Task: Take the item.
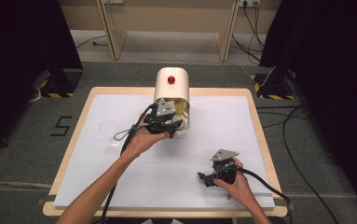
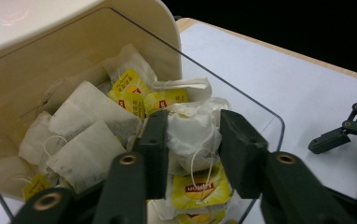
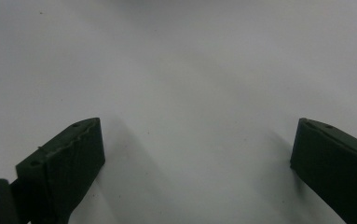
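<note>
Now: left tool [image 2: 190, 140] in the box [image 2: 73, 42], jaws nearly closed around 1 teabag [image 2: 190, 133]. Squeeze only that bag, lift straight out, clear of strings. Right tool [image 3: 195, 172] wide open, empty, over the table [image 3: 190, 70].

Glossy cream plastic dispenser [image 2: 50, 28], clear plastic front, papery tea bags [image 2: 192, 135], matt white tabletop [image 1: 213, 140]

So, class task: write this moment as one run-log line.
left hand-held gripper: pads against a tea bag in the dispenser | right hand-held gripper: open, over table
</note>
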`<move>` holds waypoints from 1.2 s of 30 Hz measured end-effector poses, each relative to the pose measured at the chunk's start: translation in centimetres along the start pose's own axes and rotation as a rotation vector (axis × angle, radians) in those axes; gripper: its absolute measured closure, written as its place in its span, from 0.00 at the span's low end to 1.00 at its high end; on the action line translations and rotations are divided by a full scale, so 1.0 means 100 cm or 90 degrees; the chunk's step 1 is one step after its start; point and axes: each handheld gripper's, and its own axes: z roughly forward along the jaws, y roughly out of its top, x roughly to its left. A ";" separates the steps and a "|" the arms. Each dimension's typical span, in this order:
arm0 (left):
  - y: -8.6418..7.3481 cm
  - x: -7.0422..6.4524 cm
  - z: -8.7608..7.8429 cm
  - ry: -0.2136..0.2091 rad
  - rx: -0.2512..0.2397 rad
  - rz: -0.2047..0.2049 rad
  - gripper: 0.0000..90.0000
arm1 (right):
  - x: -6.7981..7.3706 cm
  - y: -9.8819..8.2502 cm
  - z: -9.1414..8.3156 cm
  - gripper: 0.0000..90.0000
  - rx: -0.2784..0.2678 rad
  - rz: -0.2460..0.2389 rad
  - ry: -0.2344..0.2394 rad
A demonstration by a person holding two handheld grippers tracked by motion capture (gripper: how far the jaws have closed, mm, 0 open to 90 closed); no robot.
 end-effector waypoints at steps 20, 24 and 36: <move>0.013 0.006 -0.024 -0.016 -0.066 0.002 0.88 | 0.000 0.000 0.000 0.04 0.001 0.003 0.001; 0.019 0.009 -0.032 -0.013 -0.076 0.003 0.88 | 0.000 0.000 0.000 0.04 0.001 0.003 0.001; 0.024 0.022 -0.062 -0.022 -0.101 -0.014 0.88 | 0.000 0.000 0.000 0.04 0.001 0.003 0.000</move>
